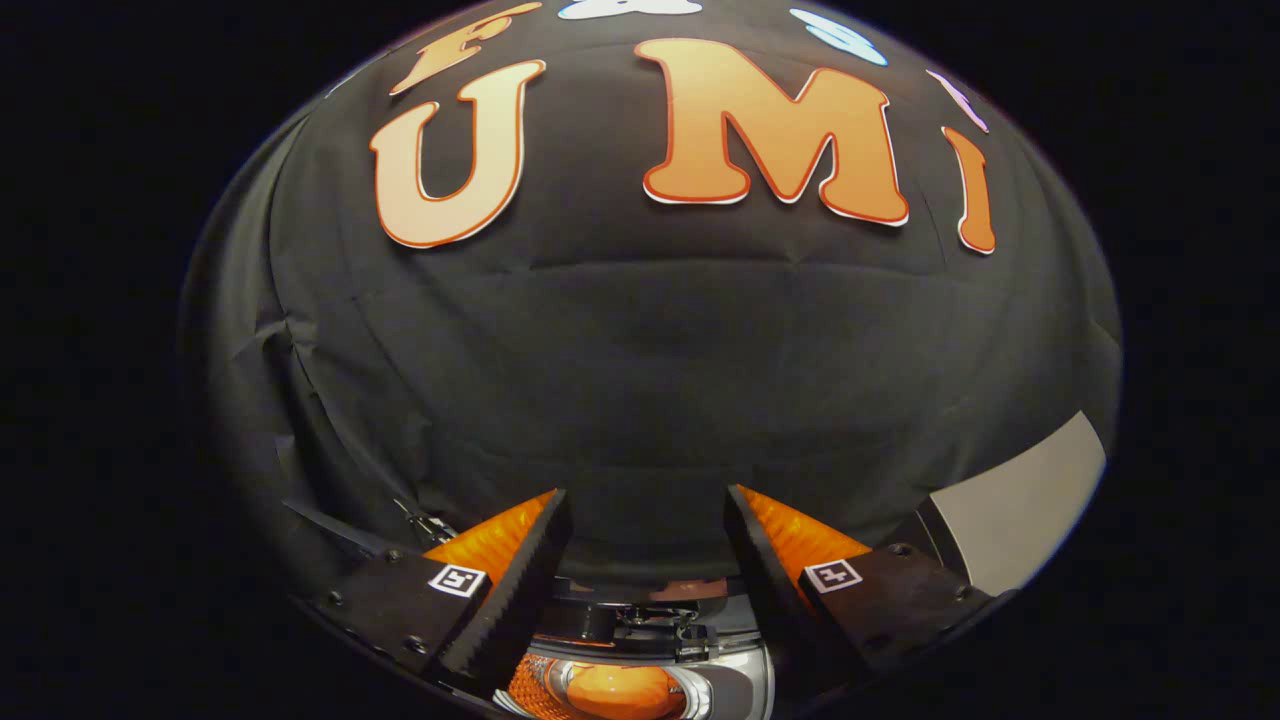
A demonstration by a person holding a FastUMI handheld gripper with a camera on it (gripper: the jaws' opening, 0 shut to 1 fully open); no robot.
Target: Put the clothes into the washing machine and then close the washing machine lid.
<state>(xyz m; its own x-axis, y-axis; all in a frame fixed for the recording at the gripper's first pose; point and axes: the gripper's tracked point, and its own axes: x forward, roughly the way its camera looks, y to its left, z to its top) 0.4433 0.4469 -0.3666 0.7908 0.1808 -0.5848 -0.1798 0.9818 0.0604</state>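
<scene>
Gripper (648, 525): 2 fingers spread wide, holding nothing, aimed at the black booth wall (640, 350).
Washing machine, clothes: whereabouts cannot be told.
Progress: stage unclear; likely between steps.

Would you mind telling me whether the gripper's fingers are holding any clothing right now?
No, the fingers of the gripper stand apart with nothing between them, only the black cloth wall beyond.

The booth wall (640, 340) beyond the fingers is matt, creased cloth. The open gripper (648, 510) has ridged, rough-looking pads (520, 590). Between the fingers, low down, a glossy, chrome-like curved part (740, 680) reflects light. Right of the fingers, a flat panel (1020, 500) looks smooth and matt.
</scene>
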